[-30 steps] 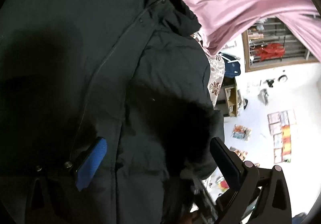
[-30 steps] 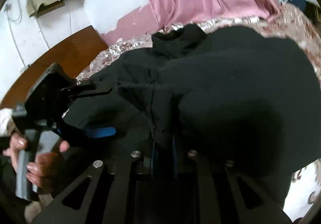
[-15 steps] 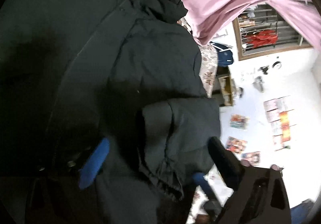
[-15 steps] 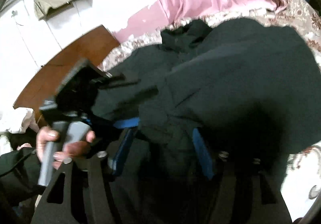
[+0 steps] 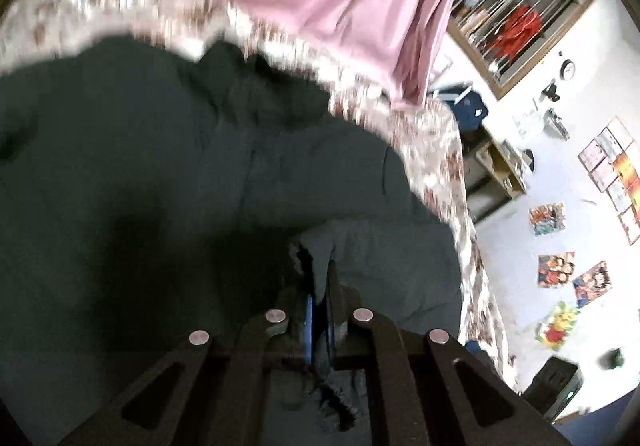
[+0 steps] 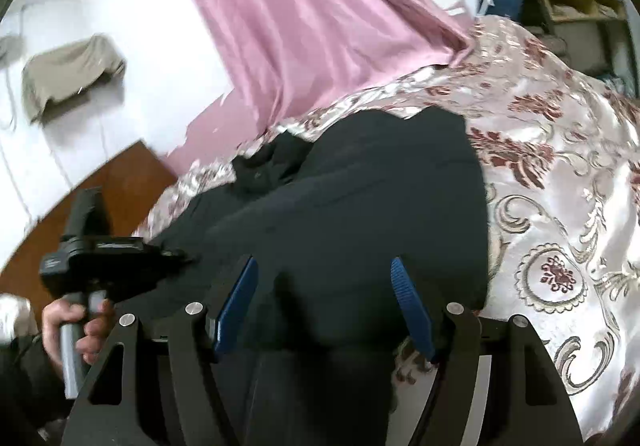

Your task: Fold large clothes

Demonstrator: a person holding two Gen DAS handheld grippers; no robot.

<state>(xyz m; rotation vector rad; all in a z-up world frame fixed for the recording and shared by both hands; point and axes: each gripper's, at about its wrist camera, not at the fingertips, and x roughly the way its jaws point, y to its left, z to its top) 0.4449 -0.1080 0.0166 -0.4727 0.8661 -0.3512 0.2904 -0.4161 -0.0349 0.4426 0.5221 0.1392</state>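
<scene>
The left gripper (image 5: pixel 318 310) has its two blue pads brought close together, pinching a fold of the black jacket (image 5: pixel 160 186) between them, and it points downward over the garment. In the right wrist view a bare hand (image 6: pixel 76 326) wraps around that gripper's grey handle at the lower left. The right gripper (image 6: pixel 324 306) stands with its blue-padded fingers (image 6: pixel 236 302) spread well apart, angled down over the jacket, the pads pressing on nothing.
</scene>
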